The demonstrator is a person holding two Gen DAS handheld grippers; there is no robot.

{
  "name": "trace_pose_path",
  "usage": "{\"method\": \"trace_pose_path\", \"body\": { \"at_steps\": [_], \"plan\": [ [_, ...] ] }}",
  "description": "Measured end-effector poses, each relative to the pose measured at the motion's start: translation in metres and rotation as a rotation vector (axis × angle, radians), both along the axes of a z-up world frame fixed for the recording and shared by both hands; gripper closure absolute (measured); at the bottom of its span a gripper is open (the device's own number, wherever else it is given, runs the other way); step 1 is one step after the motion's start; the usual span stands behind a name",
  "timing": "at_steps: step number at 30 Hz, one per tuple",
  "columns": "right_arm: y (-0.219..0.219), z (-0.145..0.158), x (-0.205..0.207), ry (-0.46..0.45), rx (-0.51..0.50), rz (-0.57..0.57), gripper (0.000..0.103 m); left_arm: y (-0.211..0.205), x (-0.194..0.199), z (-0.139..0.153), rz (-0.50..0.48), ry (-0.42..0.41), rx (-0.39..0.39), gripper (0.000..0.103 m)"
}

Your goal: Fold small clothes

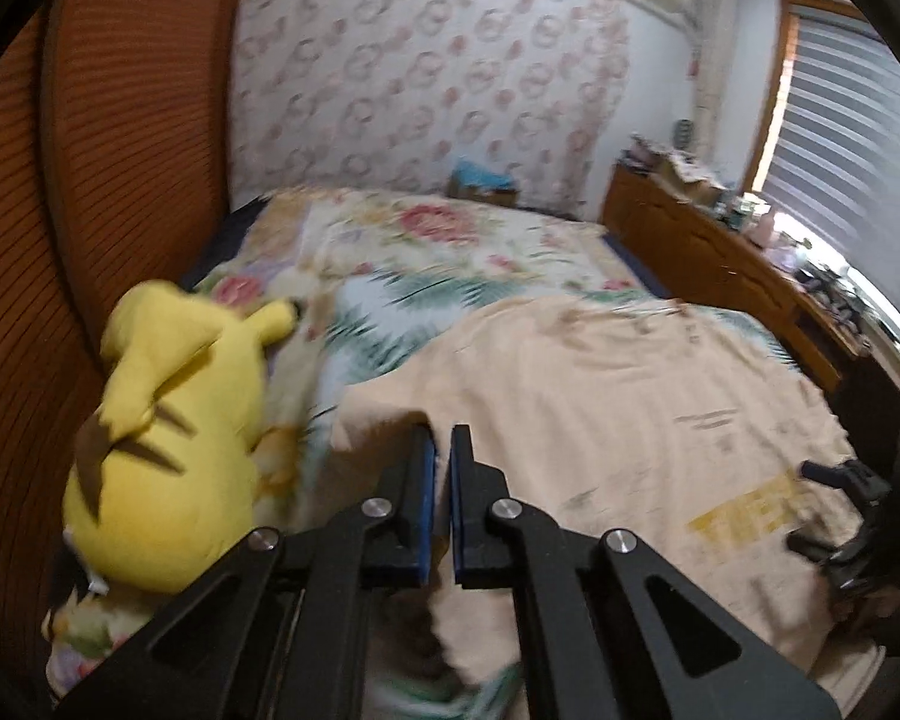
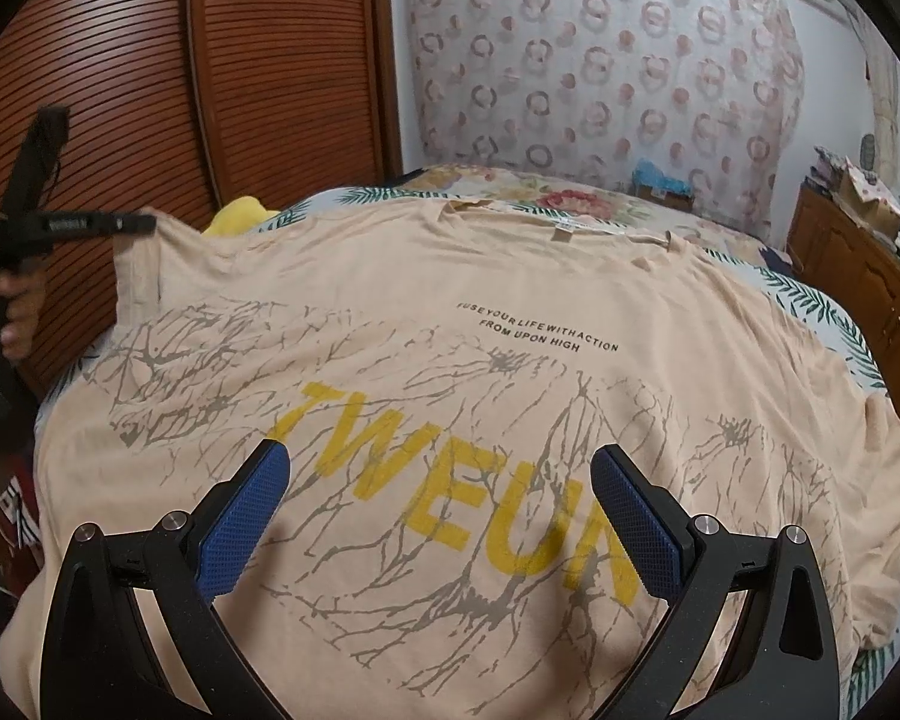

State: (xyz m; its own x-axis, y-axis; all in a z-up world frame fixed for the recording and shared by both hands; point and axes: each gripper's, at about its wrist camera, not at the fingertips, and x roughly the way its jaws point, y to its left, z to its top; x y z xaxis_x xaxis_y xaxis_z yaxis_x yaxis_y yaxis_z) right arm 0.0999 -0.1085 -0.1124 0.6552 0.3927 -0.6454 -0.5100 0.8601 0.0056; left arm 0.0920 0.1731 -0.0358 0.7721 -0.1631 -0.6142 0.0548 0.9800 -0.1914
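A peach T-shirt with yellow letters and grey crack print lies spread on the bed, collar at the far side. It also shows in the left wrist view. My left gripper is shut on the shirt's left sleeve edge and holds it lifted; in the right wrist view the left gripper pinches that sleeve at the far left. My right gripper is open and empty, hovering over the printed lower part of the shirt. It shows at the right edge of the left wrist view.
A yellow plush toy lies on the floral bedspread left of the shirt, against a brown slatted wardrobe. A wooden dresser with clutter stands right of the bed under a window.
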Motion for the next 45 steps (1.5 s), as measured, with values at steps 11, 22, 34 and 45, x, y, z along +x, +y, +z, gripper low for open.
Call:
{"method": "trace_pose_path", "body": {
  "at_steps": [11,22,34,45],
  "plan": [
    [-0.001,0.0,0.0,-0.002,0.002,-0.003,0.001,-0.095,0.036,0.052,-0.18,-0.066,0.029,0.085],
    [-0.002,-0.001,0.0,-0.001,0.004,-0.003,0.001,-0.056,0.025,-0.002,-0.064,0.072,0.136,0.065],
    [-0.002,-0.003,0.0,0.009,0.003,-0.003,0.001,-0.039,0.021,-0.076,-0.014,0.22,0.144,0.061],
    [0.0,-0.003,0.001,0.012,-0.003,0.003,0.001,-0.037,0.025,-0.078,-0.021,0.185,0.157,0.051]
  ]
}}
